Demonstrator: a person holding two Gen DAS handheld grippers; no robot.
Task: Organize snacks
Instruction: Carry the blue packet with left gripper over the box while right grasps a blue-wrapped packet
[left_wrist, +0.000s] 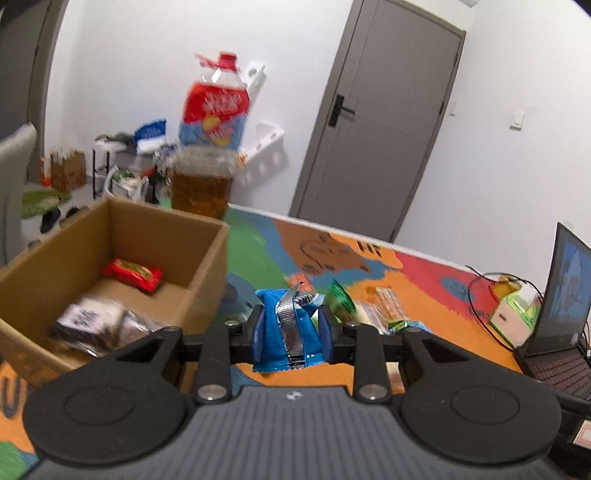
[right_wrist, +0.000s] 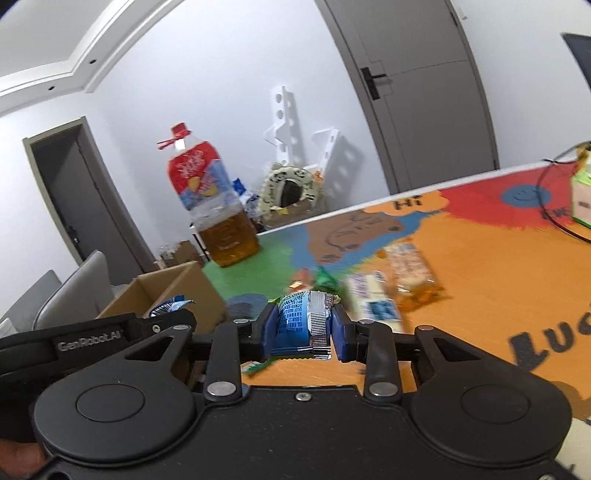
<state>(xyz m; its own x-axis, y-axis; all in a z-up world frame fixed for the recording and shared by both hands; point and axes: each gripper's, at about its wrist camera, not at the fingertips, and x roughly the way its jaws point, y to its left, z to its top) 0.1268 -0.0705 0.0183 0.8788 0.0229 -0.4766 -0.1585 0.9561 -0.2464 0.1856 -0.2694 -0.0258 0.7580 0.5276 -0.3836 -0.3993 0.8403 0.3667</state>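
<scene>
Blue foil snack packet (left_wrist: 291, 325) is pinched in the left gripper (left_wrist: 291, 328); the right gripper (right_wrist: 303, 325) clamps another blue packet (right_wrist: 301, 323). The open brown cardboard box (left_wrist: 110, 258) lies ahead-left, nearer the left hand

Your left gripper (left_wrist: 290, 328): black linkage arms, round silver pivot screws, two large black discs with a raised ring each; grey ribbed housing between them with a small silver screw at centre top; fingers (left_wrist: 326, 334) carry blue pads. Your right gripper (right_wrist: 302, 332): same black linkage, silver pivots and ringed discs, but a smooth black housing with one small screw; blue fingers (right_wrist: 341, 338). Seen from the right wrist camera, the left unit's black side shell bears white lettering "GenRobot.AI" and a small round screw
</scene>
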